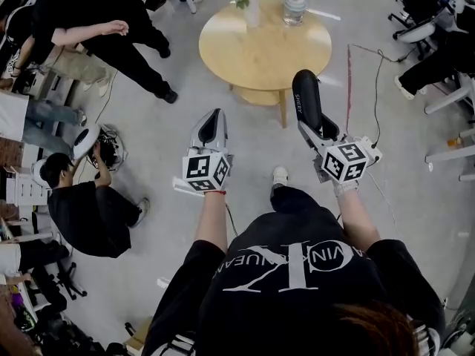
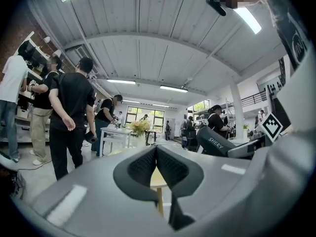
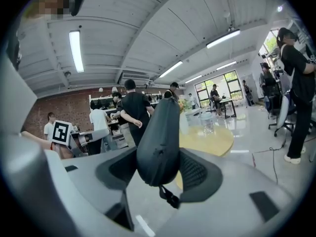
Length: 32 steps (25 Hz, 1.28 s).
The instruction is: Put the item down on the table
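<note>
- The right gripper (image 3: 160,174) has a grey shell and black ribbed pads (image 3: 200,174), which pinch a smooth, dark, oblong case (image 3: 158,137) with a short strap dangling from its lower end.
- The case stands up between the jaws and reaches well past their tips. It is held in the air near the table's near edge.
- The left gripper (image 2: 156,154) has its ribbed pads pressed together with nothing between them.
- Beyond stands a round, pale wooden table (image 1: 245,50) bearing a vase of flowers (image 1: 251,10) and a glass jar (image 1: 295,7).
</note>
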{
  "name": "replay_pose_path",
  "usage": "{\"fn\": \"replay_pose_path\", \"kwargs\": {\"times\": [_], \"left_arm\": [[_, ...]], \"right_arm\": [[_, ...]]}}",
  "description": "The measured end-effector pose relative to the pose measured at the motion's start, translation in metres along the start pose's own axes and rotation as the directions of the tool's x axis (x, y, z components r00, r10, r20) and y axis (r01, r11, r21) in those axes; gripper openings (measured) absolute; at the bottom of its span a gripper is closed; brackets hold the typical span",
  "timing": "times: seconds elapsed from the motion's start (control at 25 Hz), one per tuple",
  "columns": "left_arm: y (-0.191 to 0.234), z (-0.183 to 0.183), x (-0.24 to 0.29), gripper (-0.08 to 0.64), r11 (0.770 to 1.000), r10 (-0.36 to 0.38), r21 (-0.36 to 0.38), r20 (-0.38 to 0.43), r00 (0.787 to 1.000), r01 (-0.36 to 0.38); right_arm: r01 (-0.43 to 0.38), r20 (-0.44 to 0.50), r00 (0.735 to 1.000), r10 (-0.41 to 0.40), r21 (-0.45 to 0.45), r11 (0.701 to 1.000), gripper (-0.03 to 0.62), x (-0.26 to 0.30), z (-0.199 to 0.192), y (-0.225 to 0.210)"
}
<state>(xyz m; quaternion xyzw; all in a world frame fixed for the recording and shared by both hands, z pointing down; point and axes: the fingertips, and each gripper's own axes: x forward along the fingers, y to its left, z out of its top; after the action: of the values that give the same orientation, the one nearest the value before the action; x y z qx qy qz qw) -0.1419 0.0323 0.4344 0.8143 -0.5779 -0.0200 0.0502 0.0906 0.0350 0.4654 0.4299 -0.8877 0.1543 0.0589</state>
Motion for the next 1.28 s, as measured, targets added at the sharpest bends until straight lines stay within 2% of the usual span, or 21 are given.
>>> {"fn": "replay_pose_path", "kwargs": {"times": [0.4,0.76,1.28], "left_arm": [[0.030,0.000,0.073,0.014,1.000,0.029,-0.009,-0.029,0.999,-0.029],[0.034,-0.008,0.133,0.014,0.999,0.038,-0.026,-0.062,0.997,-0.040],[0.037,-0.016,0.161,0.014,0.997,0.063,-0.040,-0.067,0.996,-0.065]], "right_arm": [[-0.044,-0.013,0.999,0.044,0.016,0.999,0.255,0.075,0.018,-0.043],[-0.091,-0.010,0.996,0.092,0.033,0.995,0.256,0.123,0.041,-0.081],[-0.102,-0.012,0.995,0.103,0.069,0.992,0.255,0.143,0.040,-0.112]]}}
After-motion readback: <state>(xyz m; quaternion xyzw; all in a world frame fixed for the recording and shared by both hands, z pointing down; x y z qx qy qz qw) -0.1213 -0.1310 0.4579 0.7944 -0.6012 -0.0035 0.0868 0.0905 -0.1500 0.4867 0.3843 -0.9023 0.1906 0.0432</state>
